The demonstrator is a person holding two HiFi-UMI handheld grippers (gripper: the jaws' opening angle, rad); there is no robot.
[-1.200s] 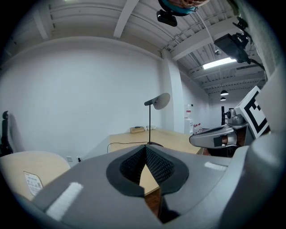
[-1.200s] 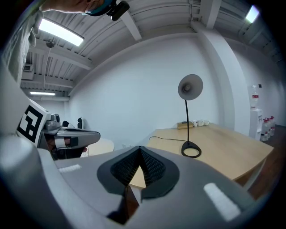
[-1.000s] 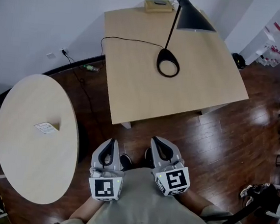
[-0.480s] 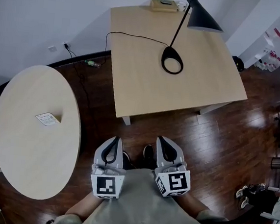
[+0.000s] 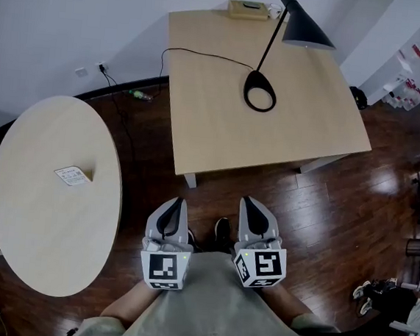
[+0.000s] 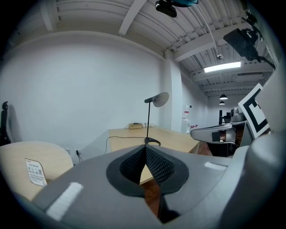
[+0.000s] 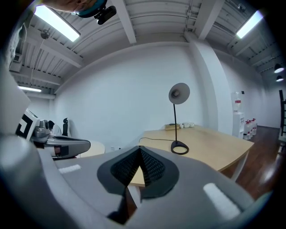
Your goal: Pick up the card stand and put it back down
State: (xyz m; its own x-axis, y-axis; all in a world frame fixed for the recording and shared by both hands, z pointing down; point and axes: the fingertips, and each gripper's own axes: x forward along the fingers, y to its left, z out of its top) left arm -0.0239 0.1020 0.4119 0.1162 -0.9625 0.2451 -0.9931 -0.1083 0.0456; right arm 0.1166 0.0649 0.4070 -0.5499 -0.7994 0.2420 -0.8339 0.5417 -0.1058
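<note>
Card stand (image 5: 72, 175) is being shown in the head view on the round tabletop (image 5: 47, 244), well apart from the left hand-held gripper (image 5: 173, 206) and the right hand-held gripper (image 5: 253, 205). In the left gripper view, the jaws are being held pressed together, empty. In the right gripper view, the jaws are likewise being held together, empty.

I stood on a dark wood floor (image 5: 339, 213), white wall (image 5: 63, 9) across the top, round table (image 5: 47, 244) at left, square table (image 5: 221, 128) with a black lamp (image 5: 304, 34) upper middle.
</note>
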